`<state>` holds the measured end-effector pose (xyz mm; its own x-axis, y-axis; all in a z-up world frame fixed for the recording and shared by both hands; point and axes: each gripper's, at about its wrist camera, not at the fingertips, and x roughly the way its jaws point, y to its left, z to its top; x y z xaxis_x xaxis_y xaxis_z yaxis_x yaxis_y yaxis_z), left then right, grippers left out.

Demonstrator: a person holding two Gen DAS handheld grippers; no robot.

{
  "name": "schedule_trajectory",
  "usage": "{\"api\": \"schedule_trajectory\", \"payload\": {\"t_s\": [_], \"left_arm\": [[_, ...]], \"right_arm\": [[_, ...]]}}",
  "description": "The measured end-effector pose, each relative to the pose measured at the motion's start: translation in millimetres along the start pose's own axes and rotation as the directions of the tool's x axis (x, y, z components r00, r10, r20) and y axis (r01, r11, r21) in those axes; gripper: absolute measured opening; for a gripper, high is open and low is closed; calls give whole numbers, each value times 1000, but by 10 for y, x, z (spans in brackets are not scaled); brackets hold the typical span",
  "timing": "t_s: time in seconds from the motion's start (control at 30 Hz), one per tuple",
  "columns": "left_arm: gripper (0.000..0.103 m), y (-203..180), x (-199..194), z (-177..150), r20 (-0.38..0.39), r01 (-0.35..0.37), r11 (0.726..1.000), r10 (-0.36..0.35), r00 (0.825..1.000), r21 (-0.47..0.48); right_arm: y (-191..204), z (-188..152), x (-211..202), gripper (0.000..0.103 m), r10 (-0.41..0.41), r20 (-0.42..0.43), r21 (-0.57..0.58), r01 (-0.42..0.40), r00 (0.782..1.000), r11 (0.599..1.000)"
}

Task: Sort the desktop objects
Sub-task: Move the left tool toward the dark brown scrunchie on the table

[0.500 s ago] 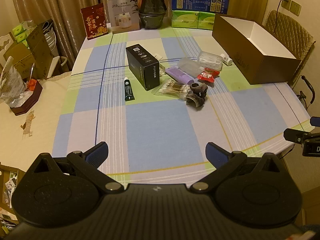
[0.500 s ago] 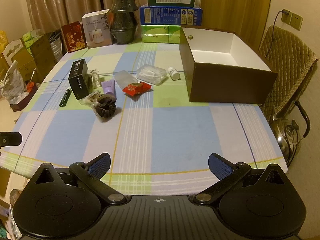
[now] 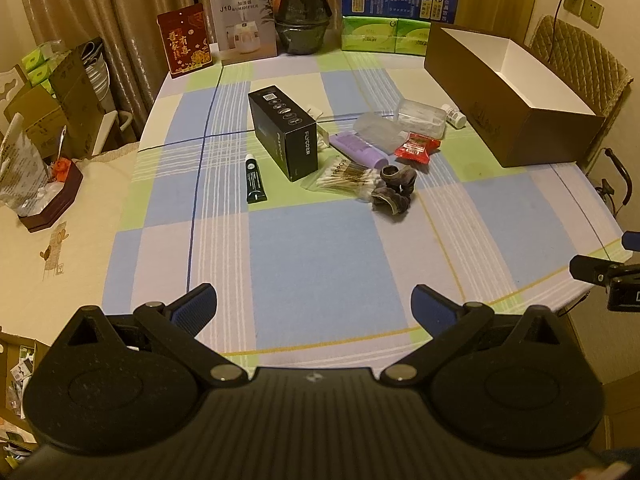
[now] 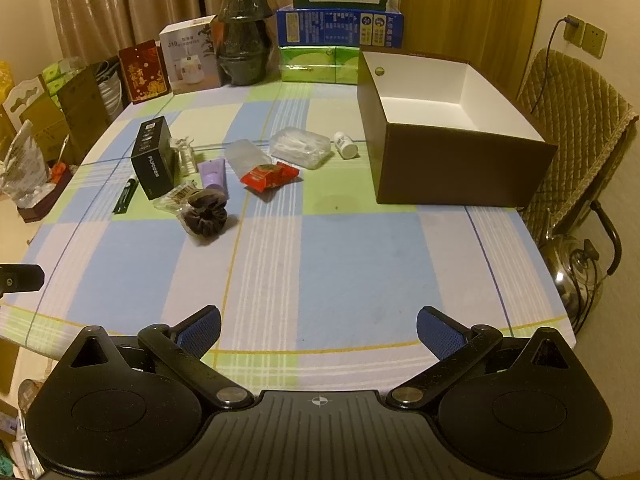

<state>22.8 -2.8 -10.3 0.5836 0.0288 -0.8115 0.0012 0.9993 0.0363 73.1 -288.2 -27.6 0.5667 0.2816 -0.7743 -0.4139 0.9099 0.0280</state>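
Nothing has been moved since the earlier frames. Both the left gripper (image 3: pixel 314 300) and right gripper (image 4: pixel 319 326) are held released over the near desk (image 4: pixel 340 264), nothing grasped. The clutter (image 4: pixel 208 184) is left well apart from the empty box (image 4: pixel 460 176), apparently kept ready for it.

Your two wrist views look steeply down from the near table edge (image 3: pixel 520 300), well back; both share the central clutter and brown box (image 4: pixel 460 168) ahead.
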Motion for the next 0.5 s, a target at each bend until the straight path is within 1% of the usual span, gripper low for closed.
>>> {"api": "schedule_trajectory", "payload": {"t_s": [0.5], "left_arm": [[102,-89,127,118,-12,-7,1000,7,1000,-1]], "right_arm": [[-102,93,97,101,8,-2,-11,-8,1000,1000]]}}
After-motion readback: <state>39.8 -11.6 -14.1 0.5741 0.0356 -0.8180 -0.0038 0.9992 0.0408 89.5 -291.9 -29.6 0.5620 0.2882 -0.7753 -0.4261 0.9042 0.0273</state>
